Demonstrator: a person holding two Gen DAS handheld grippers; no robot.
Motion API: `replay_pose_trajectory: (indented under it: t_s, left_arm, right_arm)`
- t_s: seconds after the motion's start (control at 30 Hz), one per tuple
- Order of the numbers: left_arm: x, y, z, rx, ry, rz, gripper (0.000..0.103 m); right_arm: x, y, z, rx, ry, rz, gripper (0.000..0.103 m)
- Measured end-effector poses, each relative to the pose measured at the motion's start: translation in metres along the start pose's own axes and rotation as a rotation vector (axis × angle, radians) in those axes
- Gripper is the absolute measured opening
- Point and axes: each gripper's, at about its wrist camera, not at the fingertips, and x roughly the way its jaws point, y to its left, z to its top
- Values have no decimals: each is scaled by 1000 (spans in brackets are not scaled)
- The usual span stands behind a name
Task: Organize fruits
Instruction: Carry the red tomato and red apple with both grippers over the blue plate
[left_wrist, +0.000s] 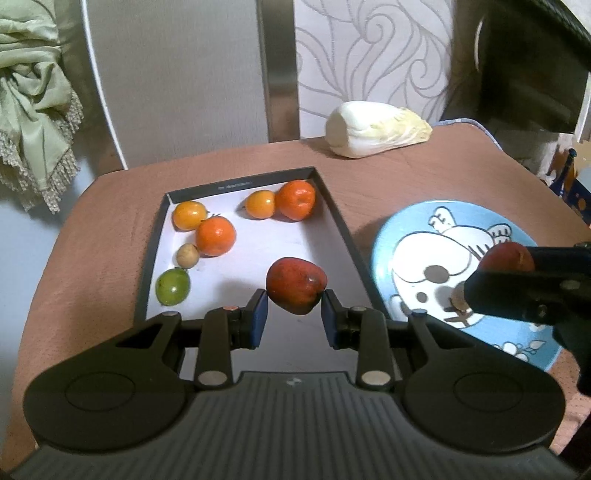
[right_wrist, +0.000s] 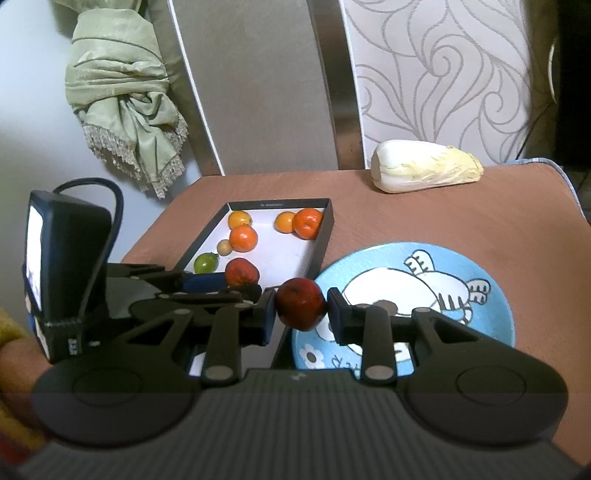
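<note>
My left gripper (left_wrist: 294, 317) is shut on a red apple (left_wrist: 296, 290) and holds it over the near end of a black tray (left_wrist: 334, 206) with a white floor. In the tray lie two oranges (left_wrist: 215, 236), two yellow-orange fruits (left_wrist: 189, 215), a small tan fruit (left_wrist: 187, 255) and a green fruit (left_wrist: 172, 286). My right gripper (right_wrist: 300, 314) is shut on a second red apple (right_wrist: 300, 303) and holds it above the left edge of a blue cartoon plate (right_wrist: 491, 314). The left gripper and its apple (right_wrist: 241, 272) also show in the right wrist view.
A pale napa cabbage (left_wrist: 376, 129) lies at the table's far edge. The brown table (left_wrist: 406, 173) holds tray and plate side by side. A green tied curtain (right_wrist: 125, 92) hangs at the back left. A dark object (left_wrist: 532, 62) stands at the far right.
</note>
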Motion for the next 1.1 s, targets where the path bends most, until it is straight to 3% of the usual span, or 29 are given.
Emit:
replay_pose_trajectory:
  t_s: [0.37,1.1]
  left_arm:
    - [-13,-29,20,34,-58,-67,37]
    - [3,-70,23,79,-44,-152,37]
  right_arm:
    - [-21,-14,-6,33,-27,-55,33]
    - [-38,-50,-13,94,-49,-157,33]
